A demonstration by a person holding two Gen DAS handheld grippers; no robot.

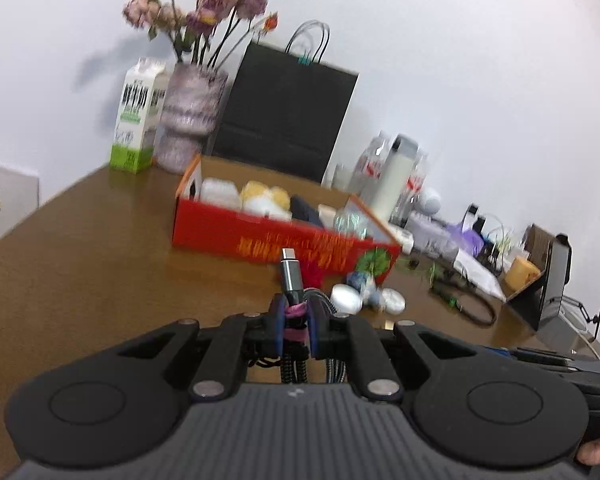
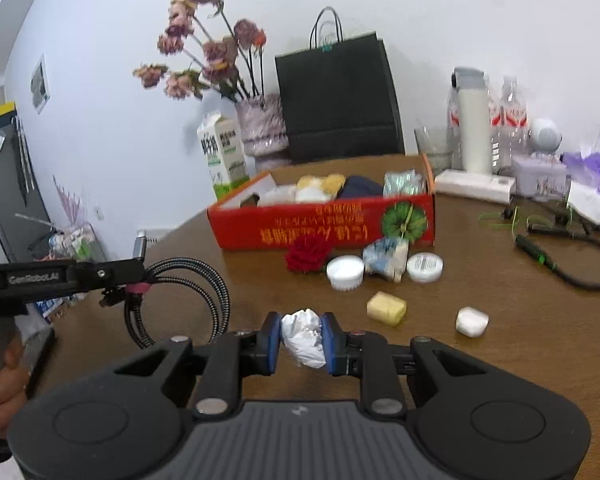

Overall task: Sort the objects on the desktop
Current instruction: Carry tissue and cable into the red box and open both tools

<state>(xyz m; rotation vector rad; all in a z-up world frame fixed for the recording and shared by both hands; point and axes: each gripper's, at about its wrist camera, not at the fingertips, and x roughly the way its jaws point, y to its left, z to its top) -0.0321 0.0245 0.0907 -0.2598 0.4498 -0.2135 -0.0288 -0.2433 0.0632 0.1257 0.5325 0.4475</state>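
I am gripping coiled black braided cable (image 1: 296,316) in left gripper (image 1: 295,334), pads clamped on its pink-banded bundle, grey metal plug sticking up. I am squeezing crumpled white paper wad (image 2: 304,338) between blue pads of right gripper (image 2: 301,340). Both are hanging above brown wooden table (image 2: 500,360). Red cardboard box (image 2: 324,226), holding soft plush shapes, is sitting toward far edge, round white lidded jars (image 2: 345,273) just before it.

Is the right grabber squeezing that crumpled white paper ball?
Touching. In the right wrist view, the right gripper has both blue pads pressed against the sides of the crumpled white paper ball, with no gap showing.
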